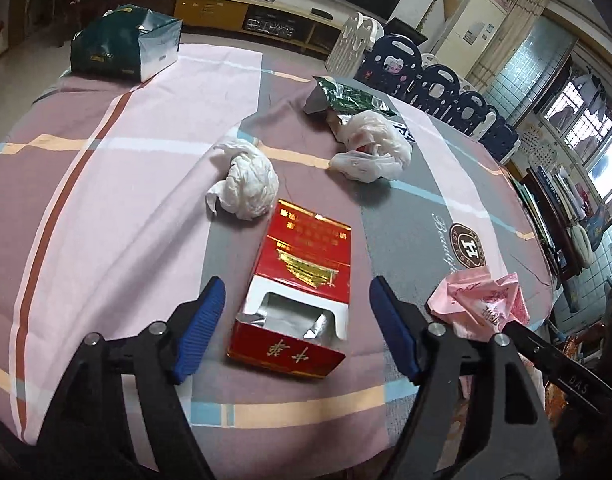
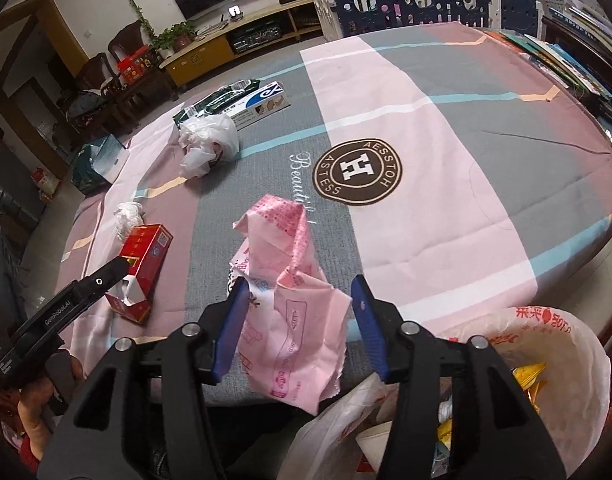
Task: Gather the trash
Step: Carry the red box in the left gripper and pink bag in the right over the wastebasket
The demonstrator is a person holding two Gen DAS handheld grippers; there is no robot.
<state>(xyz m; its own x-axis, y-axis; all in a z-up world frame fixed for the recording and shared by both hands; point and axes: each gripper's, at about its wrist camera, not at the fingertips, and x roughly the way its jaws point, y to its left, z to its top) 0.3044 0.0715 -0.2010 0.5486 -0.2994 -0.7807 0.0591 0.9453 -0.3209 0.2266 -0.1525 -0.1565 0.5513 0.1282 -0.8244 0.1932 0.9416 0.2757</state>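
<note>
From your left wrist: your left gripper [image 1: 296, 312] stands spread above the tablecloth [image 1: 106, 184], its blue pads either side of the open end of one red cigarette box [image 1: 302, 280] without touching it, a stance that looks set for a pinch. Beyond lie one balled white tissue [image 1: 246, 184], one crumpled white plastic bag [image 1: 371, 146], one green foil wrapper [image 1: 345, 98] and, at the far edge, one dark green carton [image 1: 124, 46]. One pink wrapper [image 1: 483, 300] sits to the right.

From your right wrist: your right gripper [image 2: 300, 320] is half spread around that pink wrapper [image 2: 290, 304]; the left pad touches it, the right stands clear, so nothing is pinched. It lies at the table's near edge, just beside the one open trash bag [image 2: 545, 344], apparently ready to drop in. One blue-and-white box [image 2: 262, 106] rests behind the white bag.
</note>
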